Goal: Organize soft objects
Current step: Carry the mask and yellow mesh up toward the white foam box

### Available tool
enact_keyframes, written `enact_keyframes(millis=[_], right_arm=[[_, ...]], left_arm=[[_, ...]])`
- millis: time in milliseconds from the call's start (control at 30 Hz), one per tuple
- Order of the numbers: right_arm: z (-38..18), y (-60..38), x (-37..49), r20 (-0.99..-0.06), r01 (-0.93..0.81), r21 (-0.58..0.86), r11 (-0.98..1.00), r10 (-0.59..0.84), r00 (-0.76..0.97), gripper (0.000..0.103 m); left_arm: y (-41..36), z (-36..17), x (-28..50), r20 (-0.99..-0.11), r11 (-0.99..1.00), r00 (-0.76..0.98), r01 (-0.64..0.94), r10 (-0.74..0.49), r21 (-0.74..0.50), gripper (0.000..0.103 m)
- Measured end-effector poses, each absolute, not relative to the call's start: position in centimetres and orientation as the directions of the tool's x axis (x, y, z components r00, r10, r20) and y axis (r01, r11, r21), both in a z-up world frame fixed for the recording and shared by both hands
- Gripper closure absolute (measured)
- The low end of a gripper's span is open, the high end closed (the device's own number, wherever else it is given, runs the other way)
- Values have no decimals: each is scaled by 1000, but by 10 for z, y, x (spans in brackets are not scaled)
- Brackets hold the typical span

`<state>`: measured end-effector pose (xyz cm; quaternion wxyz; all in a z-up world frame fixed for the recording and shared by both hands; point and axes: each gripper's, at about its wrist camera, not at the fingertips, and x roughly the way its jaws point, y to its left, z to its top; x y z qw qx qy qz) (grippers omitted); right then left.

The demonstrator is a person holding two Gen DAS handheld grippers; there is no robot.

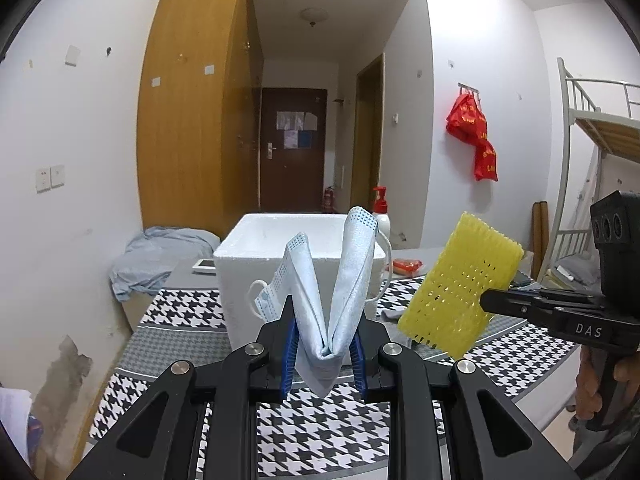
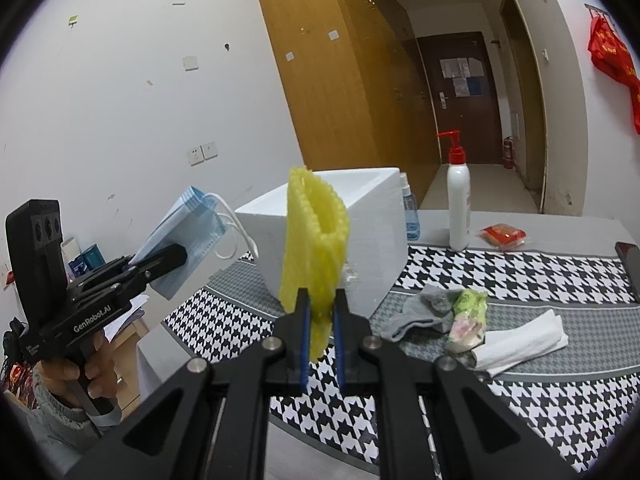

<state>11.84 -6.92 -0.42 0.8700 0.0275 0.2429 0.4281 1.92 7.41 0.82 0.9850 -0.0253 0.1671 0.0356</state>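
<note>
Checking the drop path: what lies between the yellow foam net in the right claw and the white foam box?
Nothing. In the right wrist view the yellow foam net, pinched by the right claw, hangs before the white foam box, with only bare houndstooth cloth below.

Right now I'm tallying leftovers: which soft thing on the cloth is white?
The folded white towel, rightmost of the three; the sock is grey, the wrapper green-pink.

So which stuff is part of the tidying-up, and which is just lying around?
Part of the job:
blue face mask, in the left jaws
yellow foam net, in the right jaws
white foam box
grey sock
white cloth

Just lying about:
pump bottle
red packet
phone
</note>
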Motion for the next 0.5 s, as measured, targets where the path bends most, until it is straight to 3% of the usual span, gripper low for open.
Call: enact_keyframes(millis=[500], right_arm=[[4,-50,121,-406,-754,226,616,764,502,90]], left_arm=[[83,14,20,-321,995,944,-95,82,-24,79]])
